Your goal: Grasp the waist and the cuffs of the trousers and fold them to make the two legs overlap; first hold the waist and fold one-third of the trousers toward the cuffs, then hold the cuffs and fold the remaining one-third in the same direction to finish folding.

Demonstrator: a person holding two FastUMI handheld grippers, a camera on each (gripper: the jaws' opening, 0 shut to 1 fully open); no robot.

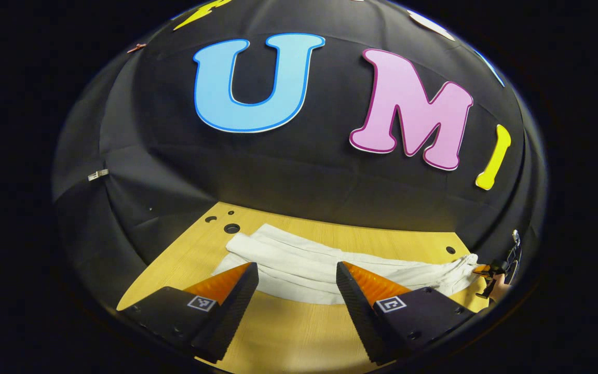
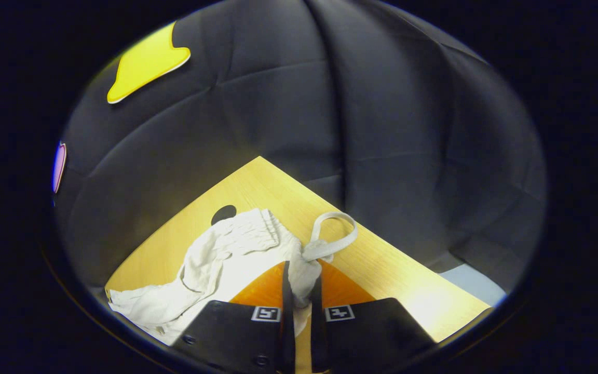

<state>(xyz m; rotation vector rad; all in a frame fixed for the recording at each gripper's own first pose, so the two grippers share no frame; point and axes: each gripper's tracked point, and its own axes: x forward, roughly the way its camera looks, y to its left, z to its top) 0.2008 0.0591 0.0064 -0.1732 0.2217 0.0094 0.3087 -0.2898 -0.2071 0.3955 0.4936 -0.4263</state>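
Gripping a bunched corner of the waist, the right tongs are clenched on the white trousers, which lie stretched across the wooden tabletop. The left tongs hover released, just short of the cloth near the cuff end. A clean fold would likely need the left tongs to close on the cuffs first, then both ends lifted together so one leg lands squarely on the other. The right gripper view reveals the gathered waistband and a looped drawstring; the left gripper view offers the garment's whole length.
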